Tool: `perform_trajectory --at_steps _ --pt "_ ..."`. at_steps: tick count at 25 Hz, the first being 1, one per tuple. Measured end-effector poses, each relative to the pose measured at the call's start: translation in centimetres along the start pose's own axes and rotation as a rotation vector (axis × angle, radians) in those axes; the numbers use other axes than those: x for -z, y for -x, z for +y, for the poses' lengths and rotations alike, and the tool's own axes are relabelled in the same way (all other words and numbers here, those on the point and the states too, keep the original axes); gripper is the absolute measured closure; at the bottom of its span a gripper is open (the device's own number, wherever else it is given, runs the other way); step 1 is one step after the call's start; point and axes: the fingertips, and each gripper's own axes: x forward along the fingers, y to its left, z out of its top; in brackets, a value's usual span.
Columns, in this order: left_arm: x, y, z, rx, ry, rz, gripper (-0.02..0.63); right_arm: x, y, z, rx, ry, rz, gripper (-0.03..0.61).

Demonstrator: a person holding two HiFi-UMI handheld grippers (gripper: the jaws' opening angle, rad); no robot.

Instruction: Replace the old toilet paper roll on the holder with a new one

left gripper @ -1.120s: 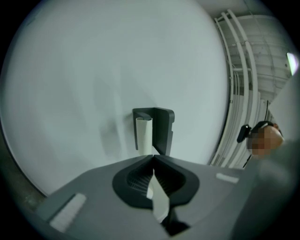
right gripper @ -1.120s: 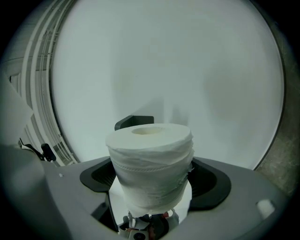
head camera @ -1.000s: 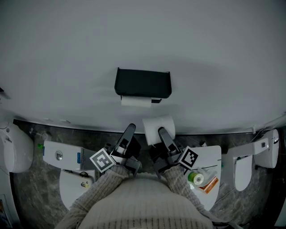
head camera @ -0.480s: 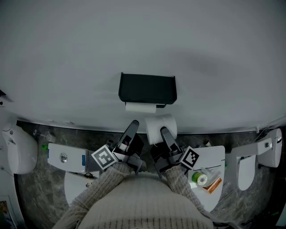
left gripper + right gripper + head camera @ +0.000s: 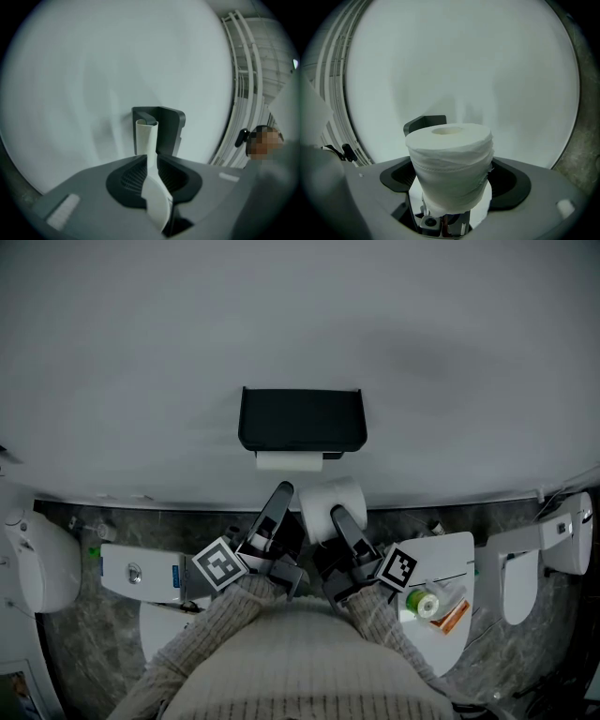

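The black holder (image 5: 302, 418) hangs on the white wall, and the old roll's paper (image 5: 289, 461) shows just under it. My left gripper (image 5: 281, 491) reaches up close below that paper. In the left gripper view a white paper strip (image 5: 149, 154) runs from the holder (image 5: 164, 129) back between the jaws, which are opening and stand only slightly apart. My right gripper (image 5: 339, 516) is shut on the new roll (image 5: 332, 506), to the right of the left gripper and lower than the holder. In the right gripper view that full white roll (image 5: 451, 161) fills the jaws, with the holder (image 5: 423, 123) behind it.
White toilets stand at the far left (image 5: 37, 559) and far right (image 5: 525, 563). A white cistern lid (image 5: 450, 563) at the right bears a green tape roll (image 5: 427, 601) and an orange packet (image 5: 452, 617). Another white fixture (image 5: 136, 570) lies at the left. The floor is dark marble.
My left gripper has moved up closer to the paper under the holder. The right gripper with the new roll has stayed about where it was.
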Motion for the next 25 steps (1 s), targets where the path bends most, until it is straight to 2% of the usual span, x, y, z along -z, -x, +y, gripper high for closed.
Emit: perform_trajectory --at_steps 4,10,14,25 --pt "-0.1 -0.5 0.2 -0.013 -0.006 -0.004 0.457 0.0 0.1 -0.2 0.003 -0.006 -0.002 0.113" --pt "-0.8 -1.5 0.5 -0.029 -0.016 -0.031 0.396 -0.5 -0.1 0.2 -0.015 0.0 -0.004 0.112" --pt "-1.6 -2.2 1.4 -0.061 -0.018 -0.064 0.332 -1.1 -0.1 0.0 -0.016 0.002 -0.013 0.114" --pt "-2.3 -4.2 1.5 -0.041 0.001 -0.084 0.321 -2.9 -0.7 0.3 -0.036 0.016 -0.037 0.112"
